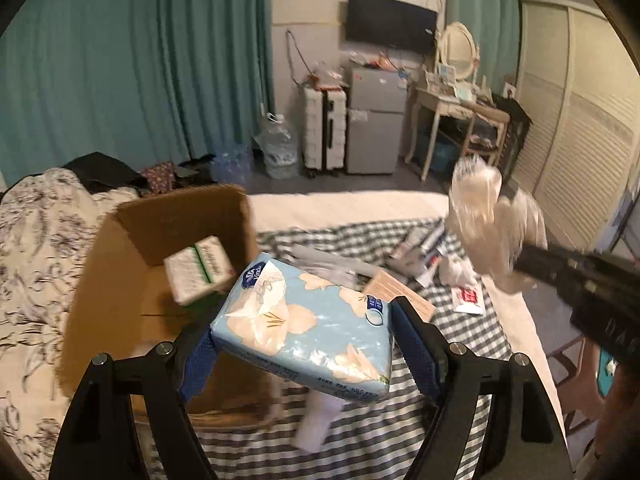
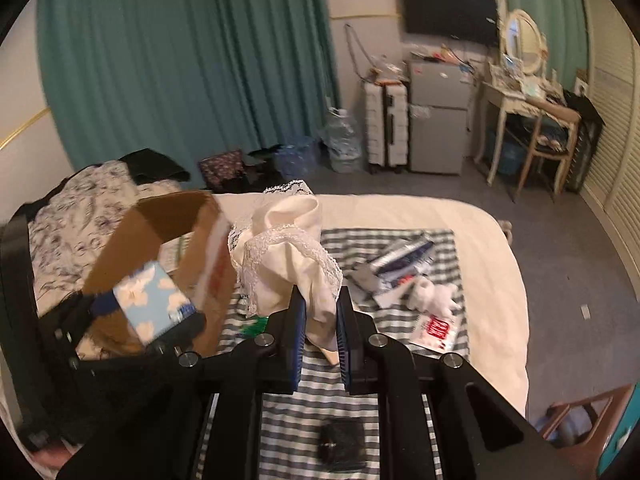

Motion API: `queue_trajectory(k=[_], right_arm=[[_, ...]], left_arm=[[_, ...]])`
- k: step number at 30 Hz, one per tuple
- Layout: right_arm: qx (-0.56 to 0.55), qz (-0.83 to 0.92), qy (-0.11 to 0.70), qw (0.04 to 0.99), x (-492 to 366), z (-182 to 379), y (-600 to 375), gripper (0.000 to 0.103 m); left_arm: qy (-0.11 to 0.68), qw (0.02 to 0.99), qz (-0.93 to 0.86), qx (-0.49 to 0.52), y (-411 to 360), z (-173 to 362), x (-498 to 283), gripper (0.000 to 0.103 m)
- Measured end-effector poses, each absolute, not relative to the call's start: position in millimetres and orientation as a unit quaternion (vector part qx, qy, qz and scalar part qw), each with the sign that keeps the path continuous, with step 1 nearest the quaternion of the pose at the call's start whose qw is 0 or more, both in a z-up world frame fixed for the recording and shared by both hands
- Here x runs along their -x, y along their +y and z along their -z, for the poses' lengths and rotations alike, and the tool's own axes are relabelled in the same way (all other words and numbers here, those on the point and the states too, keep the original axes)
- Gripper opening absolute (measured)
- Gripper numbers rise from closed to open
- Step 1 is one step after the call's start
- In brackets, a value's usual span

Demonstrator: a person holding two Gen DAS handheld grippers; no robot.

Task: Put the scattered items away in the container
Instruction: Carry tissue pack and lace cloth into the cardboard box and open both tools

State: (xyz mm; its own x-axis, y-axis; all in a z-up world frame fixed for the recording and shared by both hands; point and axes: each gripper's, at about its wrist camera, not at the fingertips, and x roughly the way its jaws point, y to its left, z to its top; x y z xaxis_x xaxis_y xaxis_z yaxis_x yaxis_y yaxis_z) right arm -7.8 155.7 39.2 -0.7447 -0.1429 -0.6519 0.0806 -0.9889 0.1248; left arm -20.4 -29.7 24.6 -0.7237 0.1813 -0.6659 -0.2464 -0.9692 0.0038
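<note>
Holding tissue pack (image 1: 304, 328) across wide left claw (image 1: 308, 340), pads on both ends | cardboard box (image 1: 132, 264) ahead-left of it, open | right claw (image 2: 320, 320) pinched narrow on white lace cloth (image 2: 288, 248), cloth bunched above fingertips | box left of right claw

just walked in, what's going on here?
A person with a gripper in each hand is tidying a bed into the cardboard box. The left gripper holds a blue tissue pack beside the box, which already contains a green-and-white pack. The right gripper is shut on a white lace-trimmed cloth. Tubes, a white plush toy and a red-and-white packet remain on the striped blanket.
</note>
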Motion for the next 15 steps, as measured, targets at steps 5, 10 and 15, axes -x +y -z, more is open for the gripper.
queue_trajectory(k=[5,10,15], right_arm=[[-0.353,0.931,-0.024,0.086,6,-41,118,0.014],[-0.357,0.928,0.002,0.110,15,-42,69,0.014],[-0.358,0.924,0.009,0.135,31,-41,23,0.014]], left_arm=[[0.036,0.078,-0.933,0.349,-74,-34,23,0.082],[0.006,0.048,-0.942,0.333,-124,-37,33,0.082],[-0.015,0.025,-0.940,0.340,-161,-26,47,0.079]])
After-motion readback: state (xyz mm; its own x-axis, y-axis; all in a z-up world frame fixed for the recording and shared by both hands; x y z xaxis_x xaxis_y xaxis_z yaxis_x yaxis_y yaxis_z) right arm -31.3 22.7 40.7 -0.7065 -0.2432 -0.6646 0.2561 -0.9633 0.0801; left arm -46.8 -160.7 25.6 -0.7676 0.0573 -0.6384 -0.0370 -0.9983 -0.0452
